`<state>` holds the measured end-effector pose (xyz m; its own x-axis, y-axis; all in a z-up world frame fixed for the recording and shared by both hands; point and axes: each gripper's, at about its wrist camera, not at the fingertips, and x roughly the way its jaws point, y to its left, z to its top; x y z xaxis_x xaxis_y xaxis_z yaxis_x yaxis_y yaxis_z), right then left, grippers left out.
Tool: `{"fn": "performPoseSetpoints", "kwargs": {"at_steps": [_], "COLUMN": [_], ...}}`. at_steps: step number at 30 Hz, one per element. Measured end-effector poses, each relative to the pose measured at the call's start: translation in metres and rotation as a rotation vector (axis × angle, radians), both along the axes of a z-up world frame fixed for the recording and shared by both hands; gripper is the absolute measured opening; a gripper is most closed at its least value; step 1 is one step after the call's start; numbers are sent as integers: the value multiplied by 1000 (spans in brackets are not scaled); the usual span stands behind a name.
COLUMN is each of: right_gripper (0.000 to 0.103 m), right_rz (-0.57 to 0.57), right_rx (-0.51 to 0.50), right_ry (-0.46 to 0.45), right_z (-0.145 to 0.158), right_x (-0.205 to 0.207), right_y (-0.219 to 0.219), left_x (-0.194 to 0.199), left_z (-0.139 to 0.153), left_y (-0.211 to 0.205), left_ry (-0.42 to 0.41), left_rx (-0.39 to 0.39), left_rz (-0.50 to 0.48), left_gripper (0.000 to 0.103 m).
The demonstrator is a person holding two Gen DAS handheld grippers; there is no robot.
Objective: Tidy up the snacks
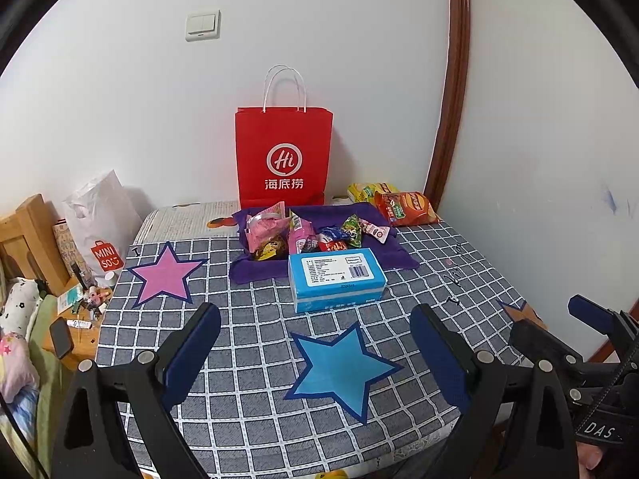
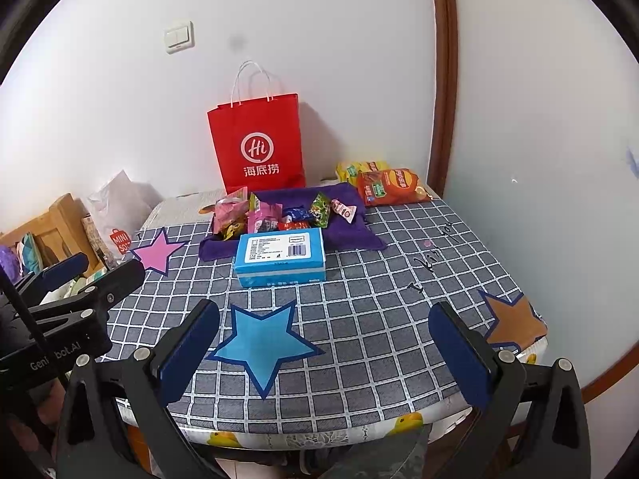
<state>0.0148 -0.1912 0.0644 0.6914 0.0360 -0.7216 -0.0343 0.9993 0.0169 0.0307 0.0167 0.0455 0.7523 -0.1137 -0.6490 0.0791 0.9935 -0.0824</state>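
Currently both units hover over the near edge of the surface (image 1: 247,411), which carries a grey-and-white checked cloth. Left gripper (image 1: 315,359): fingers (image 1: 191,355) spread wide, nothing btwn them; a blue star cutout (image 1: 339,367) lies on the cloth below the gap. Right gripper (image 2: 323,353): fingers (image 2: 459,353) likewise spread wide, holding nothing. Snack packets (image 1: 307,233), approx. a dozen or fewer, sit heaped on a purple cloth (image 1: 255,269) at the far-centre of the surface. A light-blue box (image 1: 337,279) w/ a white label stands just in front of that heap, touching the purple cloth's near edge. A red paper bag (image 1: 283,155) w/ white handles stands upright behind the heap, against the wall. An orange chip bag (image 1: 407,207) and a yellow bag (image 1: 367,189) lie at the far-right corner, apart from the heap. A pink star cutout (image 1: 165,273) lies at left; an orange star cutout (image 2: 513,321) lies at the right edge. A white MINISO bag (image 1: 102,235) stands off the surface, to the left.
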Motion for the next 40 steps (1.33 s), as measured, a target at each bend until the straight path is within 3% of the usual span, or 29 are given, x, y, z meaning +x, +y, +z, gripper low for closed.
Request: {"fn": "performPoseSetpoints", "kwargs": {"at_steps": [40], "right_gripper": [103], "right_rz": [14], "right_rx": [19], "right_ry": [-13], "right_z": [-4], "right_x": [8], "right_y": [4], "left_x": [6], "left_z": [-4], "left_y": [11], "left_ry": [-8], "left_rx": [17], "left_rz": [21], "left_gripper": [96]}}
